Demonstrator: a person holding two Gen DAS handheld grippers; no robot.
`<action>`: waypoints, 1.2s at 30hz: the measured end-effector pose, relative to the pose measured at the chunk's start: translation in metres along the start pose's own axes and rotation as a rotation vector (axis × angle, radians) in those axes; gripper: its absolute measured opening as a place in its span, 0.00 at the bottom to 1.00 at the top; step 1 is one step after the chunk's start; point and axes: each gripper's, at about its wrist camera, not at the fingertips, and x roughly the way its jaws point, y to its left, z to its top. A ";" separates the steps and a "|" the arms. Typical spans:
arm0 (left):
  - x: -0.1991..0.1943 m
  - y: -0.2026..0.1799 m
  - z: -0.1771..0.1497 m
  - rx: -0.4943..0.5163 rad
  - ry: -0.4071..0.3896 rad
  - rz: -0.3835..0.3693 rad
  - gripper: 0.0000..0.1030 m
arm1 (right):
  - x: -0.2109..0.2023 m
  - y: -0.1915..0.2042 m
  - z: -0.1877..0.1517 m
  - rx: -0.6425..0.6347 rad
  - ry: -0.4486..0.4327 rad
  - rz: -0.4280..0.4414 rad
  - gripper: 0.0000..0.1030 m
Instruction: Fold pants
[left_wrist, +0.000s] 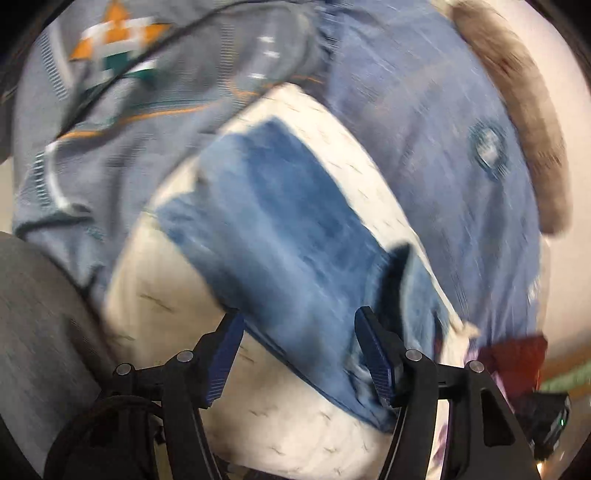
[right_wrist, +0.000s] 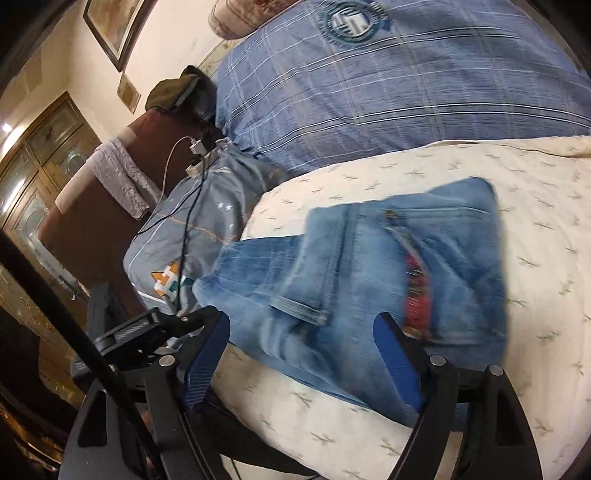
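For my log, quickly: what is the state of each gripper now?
Left gripper: open, holding nothing, jeans just ahead.
Right gripper: open, holding nothing, above the jeans.

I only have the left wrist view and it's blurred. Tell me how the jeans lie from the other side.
Observer: In the right wrist view the jeans lie folded into a compact bundle on the cream patterned cover, with a pocket zipper facing up.
Operator: Report the right gripper.
Observer: The right gripper is open, its blue pads on either side of the bundle's near edge, gripping nothing.
Operator: Name what lies behind the jeans.
Observer: A blue plaid duvet with a round emblem, and left of it a grey pillow with black cables lying across it.
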 end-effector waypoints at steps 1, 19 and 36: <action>0.001 0.005 0.002 -0.031 0.001 0.000 0.60 | 0.006 0.004 0.003 0.004 0.008 0.006 0.79; 0.027 0.025 0.037 -0.102 -0.046 0.090 0.46 | 0.114 0.071 0.038 -0.048 0.158 0.040 0.79; 0.005 -0.150 -0.071 0.785 -0.321 0.192 0.11 | 0.096 0.077 0.118 -0.021 0.315 0.231 0.84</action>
